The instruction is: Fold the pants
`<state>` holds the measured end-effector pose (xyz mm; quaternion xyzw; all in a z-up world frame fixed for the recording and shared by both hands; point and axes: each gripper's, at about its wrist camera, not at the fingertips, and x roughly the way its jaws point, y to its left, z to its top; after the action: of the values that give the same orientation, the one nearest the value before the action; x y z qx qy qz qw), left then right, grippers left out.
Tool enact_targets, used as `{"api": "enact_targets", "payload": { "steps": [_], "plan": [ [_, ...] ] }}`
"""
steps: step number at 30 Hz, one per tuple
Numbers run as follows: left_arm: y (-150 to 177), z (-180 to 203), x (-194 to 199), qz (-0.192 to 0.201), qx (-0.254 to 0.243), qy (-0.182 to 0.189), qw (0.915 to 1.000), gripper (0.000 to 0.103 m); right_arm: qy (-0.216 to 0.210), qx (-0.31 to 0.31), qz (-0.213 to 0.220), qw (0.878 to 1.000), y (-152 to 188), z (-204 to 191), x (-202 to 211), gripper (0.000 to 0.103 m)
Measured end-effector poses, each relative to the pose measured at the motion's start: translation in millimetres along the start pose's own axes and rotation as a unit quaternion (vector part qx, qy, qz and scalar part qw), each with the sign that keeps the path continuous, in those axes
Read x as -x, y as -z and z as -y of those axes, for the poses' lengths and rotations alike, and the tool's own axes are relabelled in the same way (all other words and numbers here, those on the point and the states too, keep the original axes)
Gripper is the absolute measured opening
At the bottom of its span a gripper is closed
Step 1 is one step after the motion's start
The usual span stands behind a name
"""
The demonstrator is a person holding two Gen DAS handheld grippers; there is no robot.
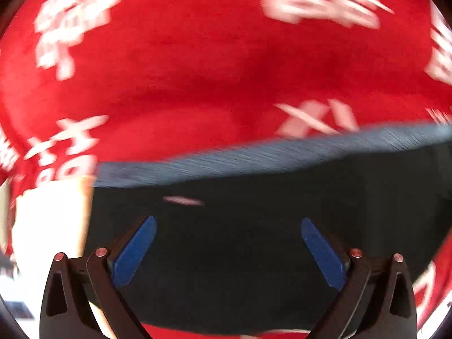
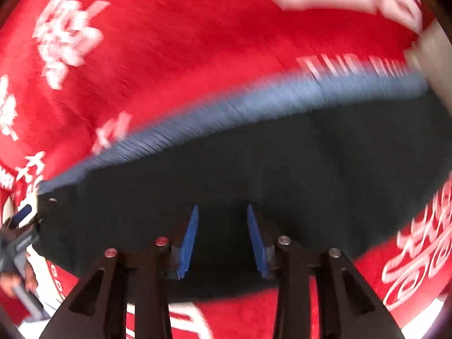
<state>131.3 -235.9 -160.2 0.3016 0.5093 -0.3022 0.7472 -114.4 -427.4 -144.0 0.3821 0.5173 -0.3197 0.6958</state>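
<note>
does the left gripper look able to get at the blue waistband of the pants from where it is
Probably yes. The left gripper is open above the dark pants, and the blue waistband lies just ahead of its fingers with nothing covering it. The blur hides the exact height.

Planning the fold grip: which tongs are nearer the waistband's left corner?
Left. The left tongs sit open just short of that waistband corner; the right tongs hover over the middle of the pants, farther away.
</note>
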Motion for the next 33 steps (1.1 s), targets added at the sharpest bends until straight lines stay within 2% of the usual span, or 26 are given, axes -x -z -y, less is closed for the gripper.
{"api": "enact_targets", "payload": {
  "steps": [1, 3, 4, 5, 7, 10, 14, 18, 22, 25, 27, 29, 33],
  "plan": [
    [7, 20, -4, -0.009, -0.016, 0.006, 0.9998, 0.103, -0.021, -0.010, 0.026, 0.999, 6, 10, 7, 0.039],
    [24, 50, -14, -0.022, -0.046, -0.004, 0.9987, 0.103, -0.025, -0.009, 0.013, 1.000, 8, 16, 11, 0.039],
    [31, 56, -14, -0.009, -0.049, -0.018, 0.9986, 0.103, -0.033, -0.013, 0.014, 0.999, 11, 21, 18, 0.040],
    [36, 56, -11, 0.013, -0.047, -0.024, 0.9985, 0.103, -0.037, -0.019, 0.016, 0.999, 12, 26, 24, 0.040],
    [36, 55, -9, -0.001, -0.060, -0.030, 0.9977, 0.103, -0.043, -0.036, 0.023, 0.998, 14, 45, 38, 0.040],
    [24, 51, -1, -0.032, -0.057, -0.040, 0.9971, 0.103, -0.015, -0.078, 0.047, 0.996, 17, 91, 63, 0.043],
    [3, 70, 27, 0.001, -0.040, -0.009, 0.9992, 0.103, 0.018, -0.146, 0.070, 0.987, 13, 157, 86, 0.045],
    [-16, 127, 38, 0.015, -0.038, 0.045, 0.9982, 0.103, 0.037, -0.185, 0.084, 0.978, 6, 205, 102, 0.050],
    [-33, 189, 34, 0.020, -0.031, 0.075, 0.9965, 0.103, 0.038, -0.162, 0.089, 0.982, -13, 212, 109, 0.050],
    [-40, 228, 30, 0.020, -0.028, 0.072, 0.9968, 0.103, 0.050, -0.122, 0.081, 0.988, -37, 207, 102, 0.050],
    [-42, 238, 14, -0.004, -0.021, 0.071, 0.9973, 0.103, 0.062, -0.089, 0.084, 0.991, -55, 200, 96, 0.050],
    [-35, 242, 2, -0.031, -0.012, 0.070, 0.9970, 0.103, 0.047, -0.064, 0.078, 0.994, -72, 186, 82, 0.050],
    [-28, 241, 3, -0.012, -0.003, 0.065, 0.9978, 0.103, 0.016, -0.002, 0.055, 0.998, -105, 165, 48, 0.050]
  ]
}}
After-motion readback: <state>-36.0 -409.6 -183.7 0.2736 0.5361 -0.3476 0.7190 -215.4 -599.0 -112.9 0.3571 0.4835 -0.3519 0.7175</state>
